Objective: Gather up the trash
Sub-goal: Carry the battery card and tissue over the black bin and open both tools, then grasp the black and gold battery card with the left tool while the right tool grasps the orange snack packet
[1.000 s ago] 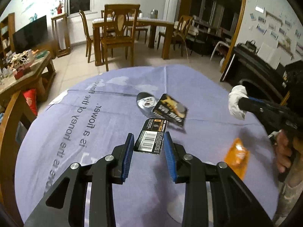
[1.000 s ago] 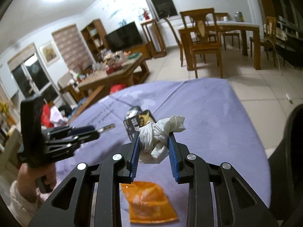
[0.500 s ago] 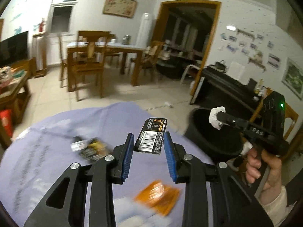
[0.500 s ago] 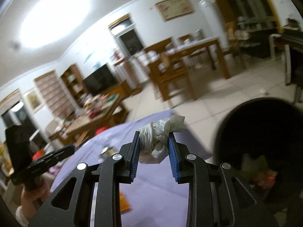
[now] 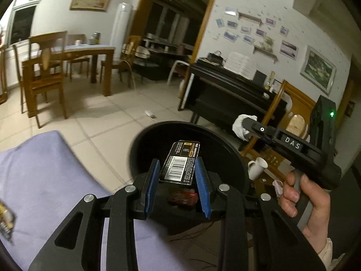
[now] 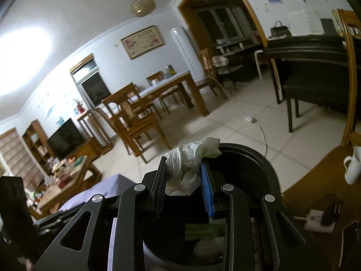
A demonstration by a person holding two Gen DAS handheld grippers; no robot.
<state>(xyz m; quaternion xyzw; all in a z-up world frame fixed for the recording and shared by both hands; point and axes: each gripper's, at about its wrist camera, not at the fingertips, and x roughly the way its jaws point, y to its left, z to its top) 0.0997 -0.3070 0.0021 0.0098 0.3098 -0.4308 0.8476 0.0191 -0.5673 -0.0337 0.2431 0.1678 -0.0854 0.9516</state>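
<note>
My left gripper (image 5: 177, 169) is shut on a black wrapper with a barcode (image 5: 180, 163) and holds it over the open black trash bin (image 5: 144, 140). My right gripper (image 6: 183, 169) is shut on a crumpled white tissue (image 6: 188, 160) above the same bin (image 6: 266, 169); it also shows in the left wrist view (image 5: 244, 125) at the bin's right rim with the tissue (image 5: 239, 124). Red and green trash lies inside the bin.
The purple-covered table (image 5: 45, 180) lies left of the bin, with a wrapper at its left edge (image 5: 5, 216). A white mug (image 6: 353, 166) stands on a low wooden surface to the right. A black piano (image 5: 225, 90) and dining chairs (image 5: 42, 76) stand beyond.
Both grippers have swung right from over the table to above the bin, each still holding its piece of trash.
</note>
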